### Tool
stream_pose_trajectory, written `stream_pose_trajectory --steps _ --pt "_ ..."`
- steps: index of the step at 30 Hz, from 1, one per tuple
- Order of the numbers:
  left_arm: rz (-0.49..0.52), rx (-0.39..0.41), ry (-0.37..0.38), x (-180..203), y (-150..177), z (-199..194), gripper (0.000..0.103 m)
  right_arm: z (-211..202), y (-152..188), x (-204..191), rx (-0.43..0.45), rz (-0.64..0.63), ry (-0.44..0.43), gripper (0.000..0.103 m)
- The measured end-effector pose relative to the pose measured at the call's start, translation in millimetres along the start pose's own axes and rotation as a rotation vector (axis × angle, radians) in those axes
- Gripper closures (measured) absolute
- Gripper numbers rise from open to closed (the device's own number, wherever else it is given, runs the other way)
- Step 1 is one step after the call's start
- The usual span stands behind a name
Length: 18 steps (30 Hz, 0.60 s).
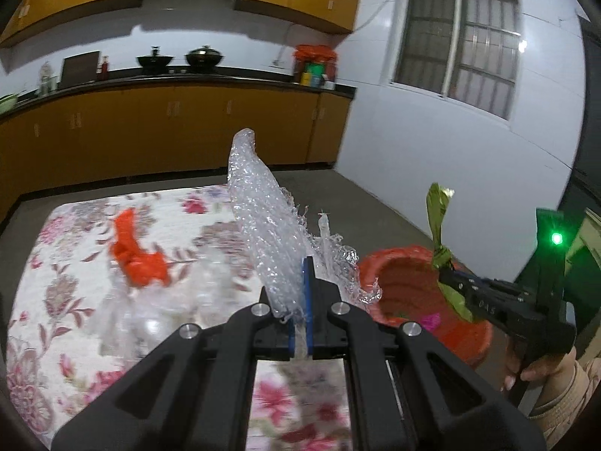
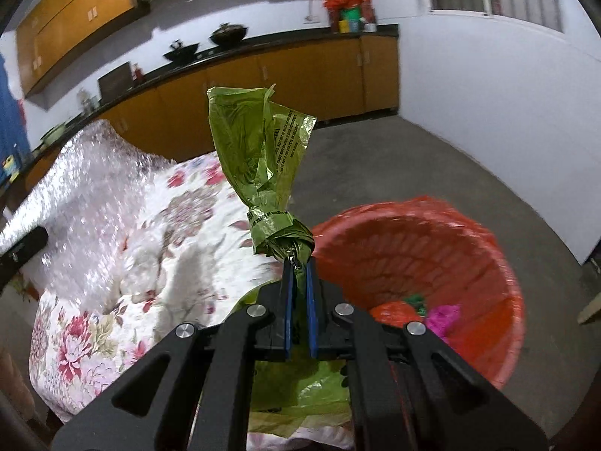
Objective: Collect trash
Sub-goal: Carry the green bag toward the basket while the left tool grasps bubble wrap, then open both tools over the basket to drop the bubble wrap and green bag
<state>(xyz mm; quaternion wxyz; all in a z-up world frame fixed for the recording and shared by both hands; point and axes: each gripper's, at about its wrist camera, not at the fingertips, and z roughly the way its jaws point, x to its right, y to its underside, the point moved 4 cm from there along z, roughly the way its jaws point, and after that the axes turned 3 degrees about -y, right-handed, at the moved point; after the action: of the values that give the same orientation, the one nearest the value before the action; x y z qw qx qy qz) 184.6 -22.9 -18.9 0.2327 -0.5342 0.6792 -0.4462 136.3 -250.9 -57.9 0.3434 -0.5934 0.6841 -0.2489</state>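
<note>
Left gripper (image 1: 298, 300) is clamped on a strip of clear bubble wrap (image 1: 259, 210), right gripper (image 2: 299, 285) clamped on a twisted green plastic bag (image 2: 259, 150); both pieces are lifted off the tabletop (image 1: 75, 300), the green one near the rim of the orange-lined bin (image 2: 432, 248) beside the table's right edge. Bin already holds a few scraps (orange, green, pink). Still left on the floral cloth: a red plastic scrap (image 1: 137, 251) toward the middle and some clear plastic (image 1: 150, 319) at the near side. I'd call it roughly midway.
</note>
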Motion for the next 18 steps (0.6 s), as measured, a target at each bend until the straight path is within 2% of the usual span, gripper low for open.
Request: stream_pose_trajectory --steps 10,18 --pt "0.048 -0.035 0.123 68.5 12.4 26.8 0.098 -26.2 -1.9 49.6 0.031 0.109 0.059 0.096" --pt "0.082 -0.072 0.173 103.9 26.1 49.1 0.098 -32.2 2.4 80.5 0.03 0.168 0.071 0.096"
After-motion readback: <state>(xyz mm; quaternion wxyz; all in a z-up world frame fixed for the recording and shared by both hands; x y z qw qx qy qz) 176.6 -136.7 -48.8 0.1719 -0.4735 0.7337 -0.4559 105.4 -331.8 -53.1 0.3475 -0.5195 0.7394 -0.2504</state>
